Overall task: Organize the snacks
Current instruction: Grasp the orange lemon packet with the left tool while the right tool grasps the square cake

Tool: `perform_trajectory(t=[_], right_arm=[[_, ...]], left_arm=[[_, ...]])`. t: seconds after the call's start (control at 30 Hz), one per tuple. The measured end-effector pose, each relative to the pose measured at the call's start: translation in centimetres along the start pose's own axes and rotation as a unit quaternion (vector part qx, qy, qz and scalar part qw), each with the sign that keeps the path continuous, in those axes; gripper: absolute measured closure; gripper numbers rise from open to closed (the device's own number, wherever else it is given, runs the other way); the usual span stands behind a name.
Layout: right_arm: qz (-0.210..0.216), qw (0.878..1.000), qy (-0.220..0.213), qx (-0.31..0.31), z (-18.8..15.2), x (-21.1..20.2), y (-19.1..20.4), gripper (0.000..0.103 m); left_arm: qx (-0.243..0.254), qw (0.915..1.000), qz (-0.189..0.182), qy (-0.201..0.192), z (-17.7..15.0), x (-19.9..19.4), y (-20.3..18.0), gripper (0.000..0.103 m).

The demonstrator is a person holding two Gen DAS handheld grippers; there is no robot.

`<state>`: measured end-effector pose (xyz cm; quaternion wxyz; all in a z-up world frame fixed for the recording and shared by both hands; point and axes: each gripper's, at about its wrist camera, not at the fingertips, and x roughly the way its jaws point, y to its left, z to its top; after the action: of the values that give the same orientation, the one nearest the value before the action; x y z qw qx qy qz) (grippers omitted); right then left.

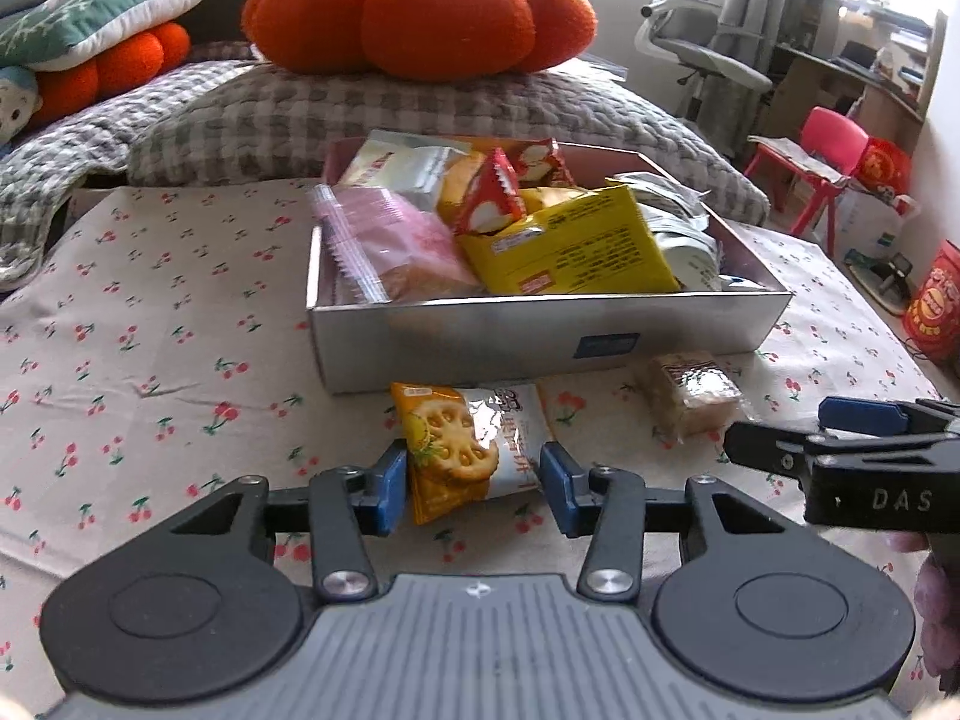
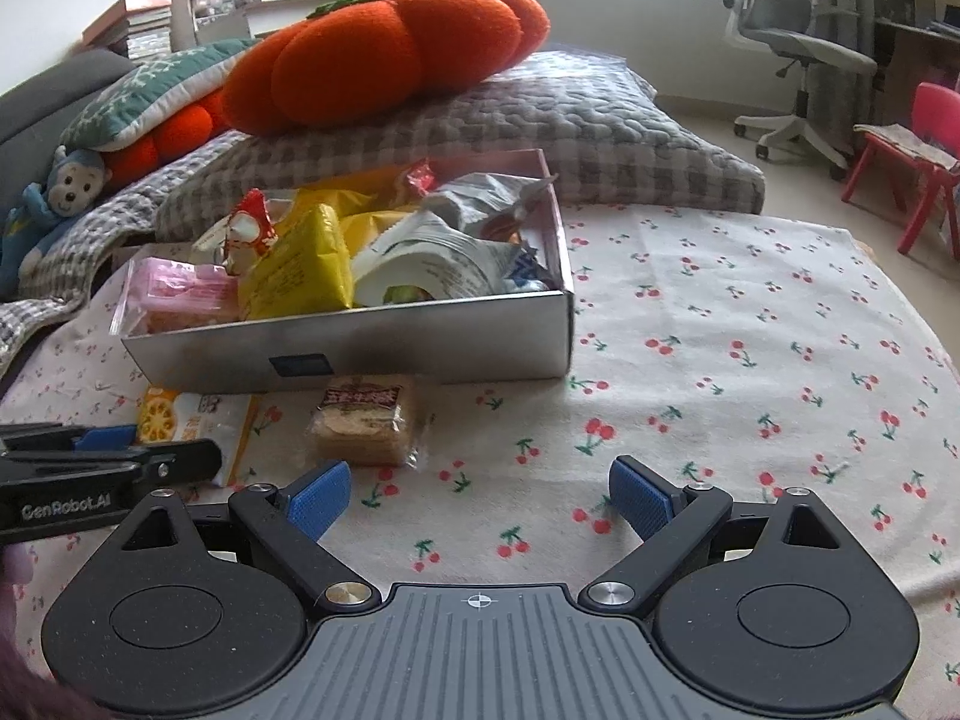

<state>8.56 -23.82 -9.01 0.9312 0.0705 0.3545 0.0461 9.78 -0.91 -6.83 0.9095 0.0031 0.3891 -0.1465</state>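
A silver box (image 1: 540, 330) (image 2: 360, 348) full of snack packets stands on the cherry-print cloth. An orange and white cracker packet (image 1: 468, 450) (image 2: 192, 420) lies in front of it, between the blue pads of my left gripper (image 1: 474, 486). The left pad touches the packet and a small gap shows at the right pad. A clear-wrapped biscuit pack (image 1: 690, 399) (image 2: 363, 420) lies to the right of it. My right gripper (image 2: 480, 501) is open wide and empty, just short of the biscuit pack. It also shows at the right of the left wrist view (image 1: 840, 438).
Checked grey quilts (image 1: 360, 114) (image 2: 540, 120) with an orange pumpkin cushion (image 1: 420, 12) (image 2: 384, 42) lie behind the box. An office chair (image 2: 798, 48) and a red child's chair (image 2: 924, 138) stand on the floor to the right. The cloth (image 2: 750, 360) stretches right of the box.
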Motion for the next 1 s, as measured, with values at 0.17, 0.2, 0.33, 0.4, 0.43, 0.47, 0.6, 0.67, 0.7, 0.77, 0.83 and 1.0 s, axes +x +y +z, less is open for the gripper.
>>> perform_trajectory(t=[0.17,0.2,0.33,0.4,0.43,0.47,0.6,0.67,0.7,0.77,0.83,1.0], right_arm=[[0.011,1.000,-0.001,-0.014,0.7,1.0,1.3,0.008],[0.013,1.000,-0.001,-0.019,0.8,1.2,1.6,0.008],[0.027,0.999,0.000,-0.038,1.0,1.9,2.9,0.008],[0.031,0.998,-0.004,-0.049,1.1,2.0,3.4,0.010],[0.032,0.998,-0.005,-0.056,1.1,2.1,3.6,0.011],[0.031,0.998,-0.006,-0.062,1.1,2.1,3.9,0.011],[0.031,0.998,-0.004,-0.058,1.3,2.5,4.0,0.015],[0.035,0.998,0.000,-0.061,1.3,2.6,4.1,0.017],[0.037,0.997,0.000,-0.063,1.2,2.6,4.2,0.020],[0.035,0.997,0.001,-0.074,1.1,2.6,4.4,0.025],[0.033,0.996,-0.001,-0.088,1.0,2.5,4.7,0.045],[0.033,0.996,0.004,-0.086,1.2,1.8,3.8,0.070]], left_arm=[[0.000,1.0000,0.004,0.000,-0.1,-0.2,0.3,0.062],[0.000,1.0000,0.004,0.000,-0.2,-0.2,0.4,0.062],[0.003,1.0000,0.004,-0.001,-0.3,-0.3,0.4,0.063],[0.003,1.0000,0.005,-0.002,-0.3,-0.2,0.3,0.063],[0.003,1.0000,0.005,-0.002,-0.3,-0.2,0.3,0.064],[0.002,1.0000,0.006,-0.003,-0.3,-0.2,0.3,0.064],[-0.001,1.0000,0.000,-0.004,-0.4,-0.2,0.4,0.065],[-0.001,1.0000,-0.003,-0.003,-0.4,-0.3,0.4,0.065],[0.000,1.0000,-0.005,-0.004,-0.5,-0.3,0.4,0.065],[0.001,0.9999,-0.011,-0.002,-0.5,-0.3,0.4,0.064],[0.009,0.9997,-0.024,0.004,-0.4,-0.4,0.4,0.063],[0.042,0.9984,-0.034,0.013,-0.8,-0.8,0.4,0.056]])
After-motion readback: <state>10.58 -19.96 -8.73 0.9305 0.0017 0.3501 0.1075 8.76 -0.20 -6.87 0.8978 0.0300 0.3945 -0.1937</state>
